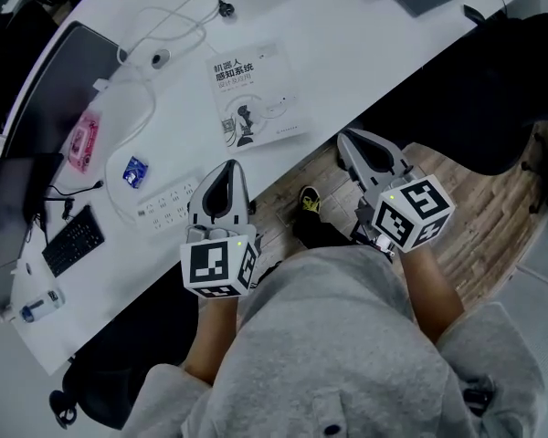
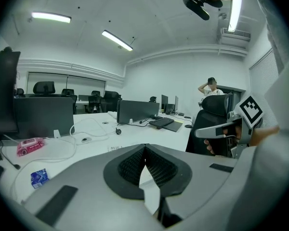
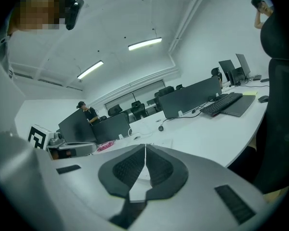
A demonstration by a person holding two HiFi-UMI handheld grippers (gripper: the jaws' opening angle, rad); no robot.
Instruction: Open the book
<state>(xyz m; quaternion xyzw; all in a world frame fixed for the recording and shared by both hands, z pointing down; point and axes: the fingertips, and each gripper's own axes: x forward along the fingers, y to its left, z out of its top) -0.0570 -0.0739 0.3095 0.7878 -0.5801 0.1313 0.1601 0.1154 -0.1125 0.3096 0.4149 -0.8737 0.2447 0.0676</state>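
Okay, thin rectangular white-covered book (image 1: 256,94) is lying closed and flat on the smooth white desk (image 1: 374,53); left gripper (image 1: 230,166) and right gripper (image 1: 349,139), grey shells with ribbed black pads (image 2: 130,167), are hovering by the desk's near edge, both pinched together on nothing.

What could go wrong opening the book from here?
1. The book lies flat and closed near the edge of the desk; a push from the shut left tongs or right tongs could slide it instead of lifting the cover.
2. A cable loops beside the book; the left tongs could snag it.
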